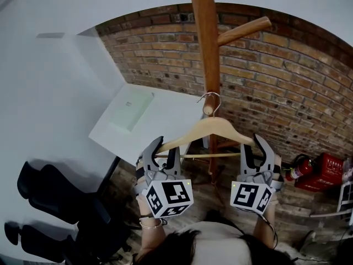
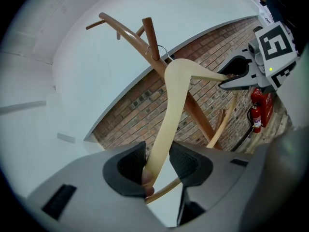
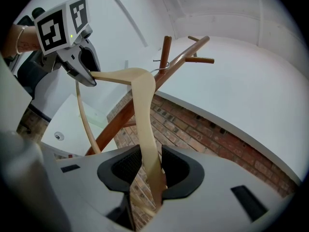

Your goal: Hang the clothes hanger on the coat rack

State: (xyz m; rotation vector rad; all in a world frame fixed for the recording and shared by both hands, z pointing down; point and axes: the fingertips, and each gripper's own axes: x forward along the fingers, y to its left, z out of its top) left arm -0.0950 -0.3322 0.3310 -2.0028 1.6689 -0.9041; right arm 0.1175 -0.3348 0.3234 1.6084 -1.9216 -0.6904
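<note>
A pale wooden hanger (image 1: 212,127) is held level in front of the wooden coat rack (image 1: 205,43). Its metal hook (image 1: 211,98) loops over the tip of a low peg (image 1: 208,110). My left gripper (image 1: 167,147) is shut on the hanger's left arm end, my right gripper (image 1: 252,145) on its right arm end. In the left gripper view the hanger arm (image 2: 169,124) runs up from between the jaws of the left gripper (image 2: 157,161) to the hook (image 2: 158,50). The right gripper view shows the same arm (image 3: 145,115) rising from the right gripper (image 3: 150,166).
A brick wall (image 1: 287,87) stands behind the rack, and a higher peg (image 1: 245,30) points right. At the left are a white table (image 1: 165,120) with a paper sheet (image 1: 131,109) and a black chair (image 1: 60,208). A red fire extinguisher (image 1: 298,170) and a red box (image 1: 328,170) lie on the floor at right.
</note>
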